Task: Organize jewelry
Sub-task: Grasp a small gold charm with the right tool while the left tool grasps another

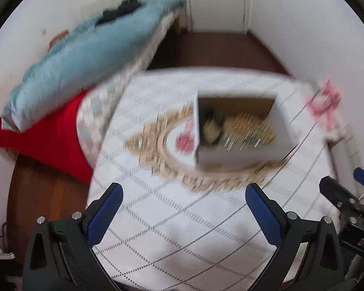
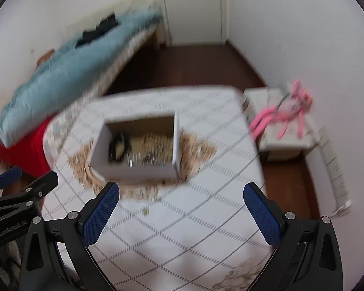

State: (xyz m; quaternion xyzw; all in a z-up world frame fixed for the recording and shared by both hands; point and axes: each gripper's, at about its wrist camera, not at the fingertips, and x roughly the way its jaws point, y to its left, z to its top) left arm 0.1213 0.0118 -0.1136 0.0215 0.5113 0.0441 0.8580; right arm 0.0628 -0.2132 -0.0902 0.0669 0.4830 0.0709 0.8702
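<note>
An open white cardboard box (image 1: 240, 155) stands on a beige doily in the middle of the table. It holds a dark round item (image 1: 211, 127) at its left and a blurred heap of golden and silvery jewelry (image 1: 250, 131). The box shows in the right wrist view too (image 2: 138, 169), with the jewelry (image 2: 155, 148) inside. My left gripper (image 1: 184, 208) is open and empty above the near tablecloth. My right gripper (image 2: 182, 208) is open and empty, also short of the box. Both views are motion-blurred.
The table carries a white diamond-patterned cloth (image 2: 182, 230). A bed with a light blue blanket (image 1: 80, 55) and red sheet (image 1: 55, 140) lies left. A pink plush toy (image 2: 286, 111) lies on a small stand at right. Dark wooden floor (image 2: 194, 65) beyond.
</note>
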